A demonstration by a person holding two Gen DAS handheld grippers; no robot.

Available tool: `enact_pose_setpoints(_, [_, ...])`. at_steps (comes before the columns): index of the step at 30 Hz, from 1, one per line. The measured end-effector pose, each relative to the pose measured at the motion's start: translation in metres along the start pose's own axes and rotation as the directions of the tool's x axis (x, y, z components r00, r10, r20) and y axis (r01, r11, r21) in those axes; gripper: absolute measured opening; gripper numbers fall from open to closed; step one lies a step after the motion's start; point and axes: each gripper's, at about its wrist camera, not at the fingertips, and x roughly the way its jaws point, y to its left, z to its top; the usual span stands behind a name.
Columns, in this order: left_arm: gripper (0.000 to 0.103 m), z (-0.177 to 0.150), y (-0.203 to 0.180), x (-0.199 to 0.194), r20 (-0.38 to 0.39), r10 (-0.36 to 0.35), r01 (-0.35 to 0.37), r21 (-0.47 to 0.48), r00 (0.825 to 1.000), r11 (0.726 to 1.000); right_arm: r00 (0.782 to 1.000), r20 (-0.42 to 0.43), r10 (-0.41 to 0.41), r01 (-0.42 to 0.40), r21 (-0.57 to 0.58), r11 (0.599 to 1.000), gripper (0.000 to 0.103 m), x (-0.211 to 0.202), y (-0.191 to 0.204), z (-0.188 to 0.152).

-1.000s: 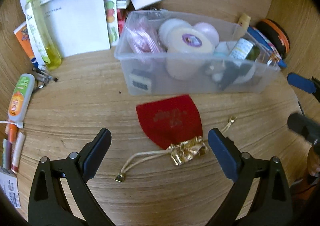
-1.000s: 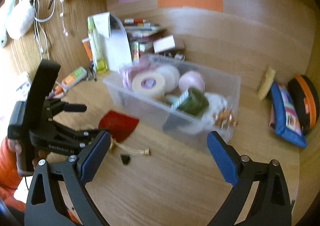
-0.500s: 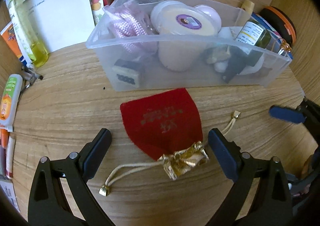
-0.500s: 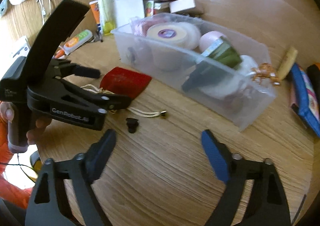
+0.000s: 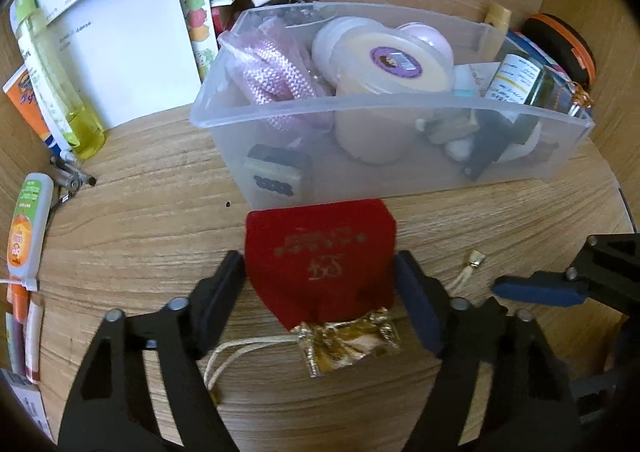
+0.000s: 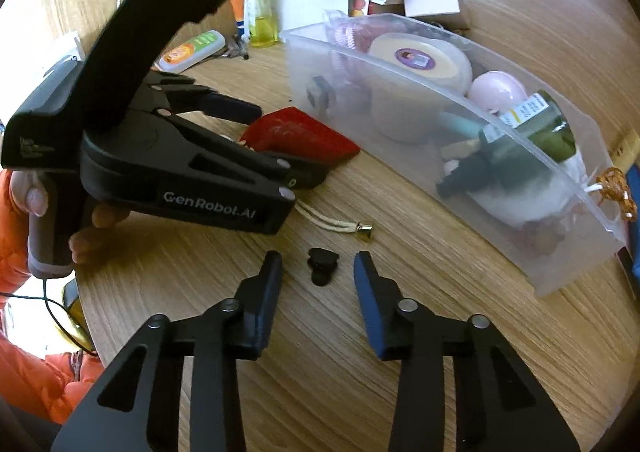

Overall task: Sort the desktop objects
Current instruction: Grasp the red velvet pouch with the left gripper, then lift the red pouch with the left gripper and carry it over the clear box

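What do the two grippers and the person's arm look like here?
Both grippers, left and right, are matte black linkage frames with silver pivot pins and one black and one blue finger pad. The left's side reads "GenRobot.AI" in white; a thin black cable trails below its handle. The sleeve is orange.

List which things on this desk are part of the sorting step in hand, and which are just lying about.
In play: red pouch between the left gripper fingers; small black piece ahead of the right gripper; clear bin.

Lying about: yellow bottle, white paper, glue tube, orange-rimmed case.
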Motion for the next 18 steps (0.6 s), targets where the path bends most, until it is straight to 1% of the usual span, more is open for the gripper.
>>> enact_pose_setpoints(2, [0.068,0.0,0.0,0.0,0.009,-0.001,0.001,0.003,1.0,1.0,1.0,0.004,0.005,-0.005,-0.005,1.0,0.018,0.0,-0.001,0.0])
enact_pose_setpoints(3, [0.066,0.001,-0.001,-0.001,0.013,0.001,-0.001,0.002,1.0,1.0,1.0,0.006,0.009,-0.009,-0.005,1.0,0.017,-0.001,-0.002,0.0])
enact_pose_setpoints(4, [0.06,0.001,0.0,-0.001,0.018,0.005,-0.005,-0.001,1.0,1.0,1.0,0.007,0.008,-0.008,-0.005,1.0,0.015,-0.001,-0.001,0.0])
enact_pose_setpoints(5, [0.056,0.001,0.001,-0.001,0.023,0.007,-0.007,-0.004,1.0,1.0,1.0,0.008,0.005,-0.005,-0.004,1.0,0.014,-0.001,-0.002,0.001])
enact_pose_setpoints(7, [0.05,0.001,0.004,-0.003,0.028,0.007,-0.007,-0.005,1.0,1.0,1.0,0.007,0.009,-0.009,0.0,1.0,0.014,-0.003,-0.004,0.001])
enact_pose_setpoints(10, [0.046,-0.002,0.009,-0.007,0.036,-0.001,0.002,-0.01,0.999,1.0,1.0,0.006,0.017,-0.017,0.016,1.0,0.014,-0.005,-0.008,0.003])
enact_pose_setpoints(13, [0.044,-0.006,0.012,-0.013,0.049,0.0,0.002,-0.023,0.999,1.0,1.0,0.012,0.02,-0.02,0.026,0.999,0.014,-0.009,-0.013,0.003])
enact_pose_setpoints(18, [0.044,-0.011,0.017,-0.029,0.085,0.003,0.001,-0.051,0.996,0.999,0.999,0.035,0.013,-0.014,0.044,0.999,0.014,-0.023,-0.02,0.005])
